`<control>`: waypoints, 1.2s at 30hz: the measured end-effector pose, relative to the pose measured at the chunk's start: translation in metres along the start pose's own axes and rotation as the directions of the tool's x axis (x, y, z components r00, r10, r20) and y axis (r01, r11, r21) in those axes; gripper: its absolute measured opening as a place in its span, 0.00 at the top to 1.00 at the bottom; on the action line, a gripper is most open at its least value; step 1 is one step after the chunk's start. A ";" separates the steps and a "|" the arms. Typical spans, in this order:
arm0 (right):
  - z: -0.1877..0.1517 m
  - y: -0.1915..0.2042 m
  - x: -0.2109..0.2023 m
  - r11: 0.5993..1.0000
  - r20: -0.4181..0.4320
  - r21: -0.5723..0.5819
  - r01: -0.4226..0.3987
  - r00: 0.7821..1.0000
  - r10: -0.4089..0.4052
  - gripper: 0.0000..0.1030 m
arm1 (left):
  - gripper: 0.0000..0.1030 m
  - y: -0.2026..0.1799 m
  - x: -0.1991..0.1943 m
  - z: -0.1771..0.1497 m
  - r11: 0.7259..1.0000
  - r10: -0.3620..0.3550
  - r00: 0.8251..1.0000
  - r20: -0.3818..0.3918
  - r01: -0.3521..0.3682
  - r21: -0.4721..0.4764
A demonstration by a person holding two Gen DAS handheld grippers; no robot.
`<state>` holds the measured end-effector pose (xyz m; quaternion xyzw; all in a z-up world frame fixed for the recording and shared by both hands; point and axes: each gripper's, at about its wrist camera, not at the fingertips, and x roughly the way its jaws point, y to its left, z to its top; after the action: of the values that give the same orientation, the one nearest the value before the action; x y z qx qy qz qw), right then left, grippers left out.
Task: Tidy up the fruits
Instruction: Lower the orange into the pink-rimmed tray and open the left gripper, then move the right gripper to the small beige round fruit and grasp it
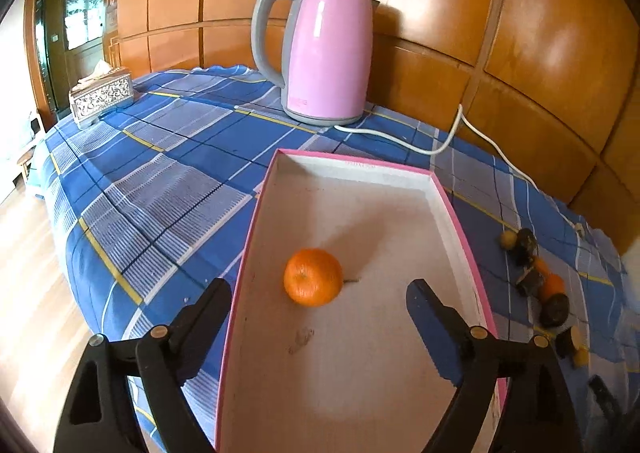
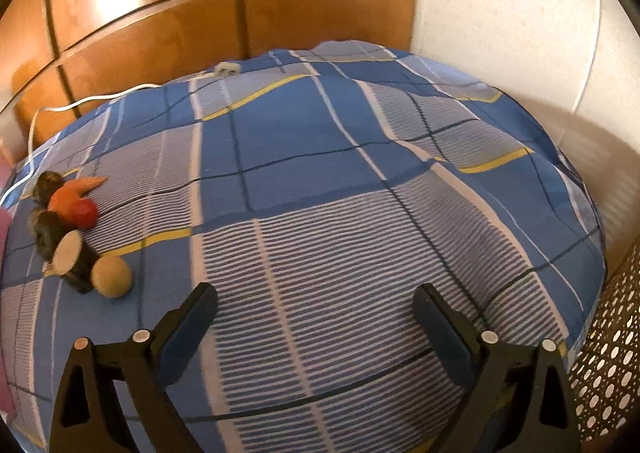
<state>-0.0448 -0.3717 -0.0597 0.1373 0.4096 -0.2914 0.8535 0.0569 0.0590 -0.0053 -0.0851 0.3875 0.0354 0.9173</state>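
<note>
The left gripper point(image 1: 320, 305) hangs over the near half of a shallow box point(image 1: 456, 213) with a pink rim and a pale floor, its jaws spread wide with nothing pressed between them. An orange point(image 1: 313, 277) lies on the box floor just ahead of the fingertips, a little nearer the left finger than the right and touching neither, which reads as a fruit already delivered; the wide jaws would let the tool draw back without nudging it. The box sits lengthwise ahead of this tool on a blue checked cloth point(image 1: 168, 173), so its open top can be reached from above. Beyond the box's far end stand a pink kettle point(image 1: 320, 49) and its white cord point(image 1: 436, 141), and far off to the front left a tissue box point(image 1: 102, 95); none of them blocks the way. The right gripper point(image 2: 316, 311) is also wide open and empty, poised over bare cloth. The rest of the produce lies in a tight cluster ahead and to its left: a carrot point(image 2: 74, 191), a small red fruit point(image 2: 83, 213), a round tan fruit point(image 2: 111, 276) and dark cut pieces point(image 2: 60, 249) that I cannot identify. That cluster lies just outside the box's right wall, so each transfer is probably short, and the right tool, open and nearest the tan fruit, looks best placed for the next pick.
</note>
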 end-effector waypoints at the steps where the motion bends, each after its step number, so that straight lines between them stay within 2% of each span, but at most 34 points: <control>1: -0.001 0.002 -0.001 1.000 0.000 -0.007 -0.009 1.000 0.009 0.05 | 0.13 0.000 -0.001 -0.002 1.000 -0.002 1.000 -0.001 0.002 0.005; 7: -0.004 0.013 -0.004 0.999 -0.003 -0.041 -0.034 0.999 0.034 0.09 | 0.12 0.001 -0.007 -0.015 1.000 -0.005 1.000 -0.012 0.005 0.014; 9: -0.004 0.014 -0.006 0.998 0.000 -0.046 -0.047 0.999 0.047 0.13 | 0.08 0.004 -0.010 -0.020 1.000 0.007 1.000 -0.010 -0.007 0.002; 17: -0.004 0.036 -0.014 0.978 -0.010 -0.126 -0.169 0.986 0.169 0.40 | 0.07 0.018 -0.014 -0.029 0.997 0.052 0.999 -0.006 -0.053 -0.050; 19: -0.004 0.043 -0.016 0.969 -0.015 -0.146 -0.200 0.980 0.200 0.43 | 0.06 0.020 -0.014 -0.030 0.997 0.059 0.998 -0.011 -0.060 -0.048; 25: -0.002 0.067 -0.023 0.939 -0.014 -0.222 -0.262 0.964 0.265 0.43 | 0.05 0.016 -0.014 -0.036 0.999 0.044 0.999 -0.024 -0.045 -0.027; 26: -0.002 0.071 -0.022 0.934 -0.021 -0.235 -0.269 0.962 0.272 0.46 | 0.05 0.015 -0.014 -0.036 0.999 0.040 0.999 -0.023 -0.041 -0.022; 28: -0.001 0.079 -0.018 0.926 -0.037 -0.258 -0.276 0.961 0.276 0.51 | 0.05 0.014 -0.015 -0.036 0.999 0.032 0.999 -0.021 -0.033 -0.017; 34: 0.005 0.092 -0.008 0.914 -0.049 -0.307 -0.263 0.964 0.261 0.52 | 0.04 0.007 -0.016 -0.037 1.000 0.004 1.000 -0.021 -0.003 0.009; 36: 0.005 0.093 -0.006 0.912 -0.053 -0.316 -0.262 0.964 0.259 0.56 | 0.04 0.006 -0.015 -0.038 1.000 0.003 1.000 -0.027 -0.002 0.014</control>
<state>0.0121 -0.2980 -0.0518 0.0519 0.4339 -0.1038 0.8934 0.0191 0.0579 -0.0214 -0.0787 0.4000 0.0327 0.9126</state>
